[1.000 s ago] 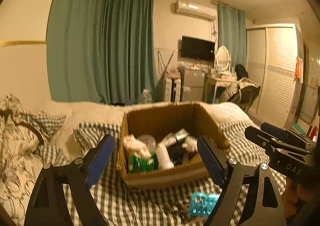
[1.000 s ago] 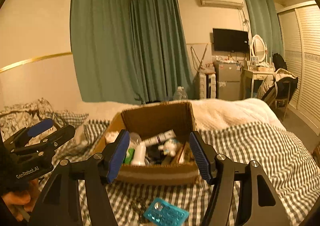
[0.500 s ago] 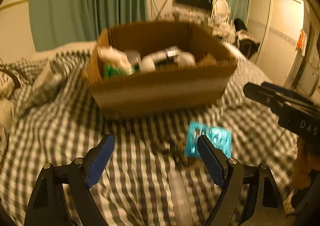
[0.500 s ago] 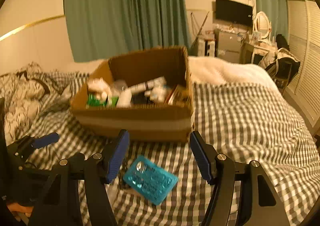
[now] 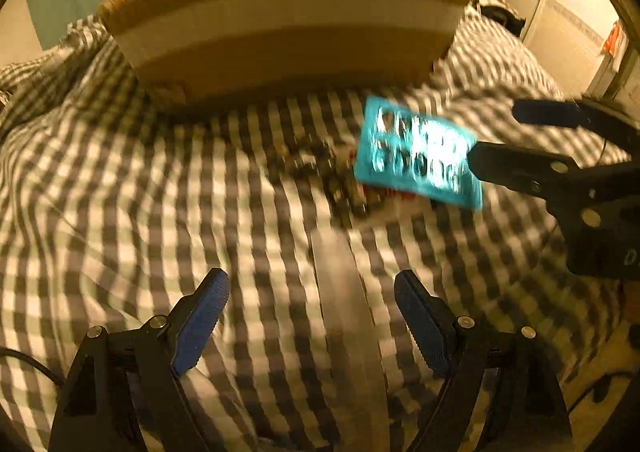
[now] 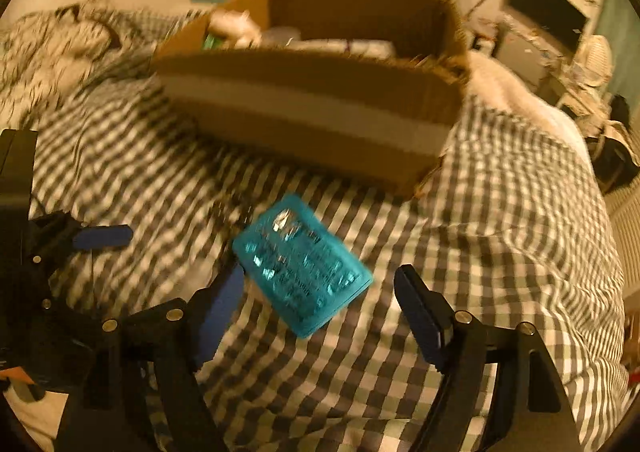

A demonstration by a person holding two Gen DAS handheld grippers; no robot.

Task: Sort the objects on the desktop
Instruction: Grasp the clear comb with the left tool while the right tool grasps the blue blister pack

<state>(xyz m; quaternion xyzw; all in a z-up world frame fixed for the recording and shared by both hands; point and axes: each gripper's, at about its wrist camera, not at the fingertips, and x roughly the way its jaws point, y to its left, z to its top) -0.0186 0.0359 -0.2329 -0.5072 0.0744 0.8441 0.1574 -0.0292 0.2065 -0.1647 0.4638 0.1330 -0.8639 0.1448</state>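
Left tongs (image 5: 308,316): mine, wide, empty.
Right tongs (image 6: 318,312): mine, wide, empty.
Teal blister pack (image 6: 302,264): on checked bedspread (image 6: 500,212), before cardboard box (image 6: 312,108).
Method: I straddle the pack's edges, close squarely.

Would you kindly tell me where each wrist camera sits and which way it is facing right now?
Left wrist: behind the open left gripper, tilted down at the checked bedspread; the right gripper shows at right.
Right wrist: behind the open right gripper, over the teal blister pack; the left gripper shows at left.
Shared: the pack and cardboard box.
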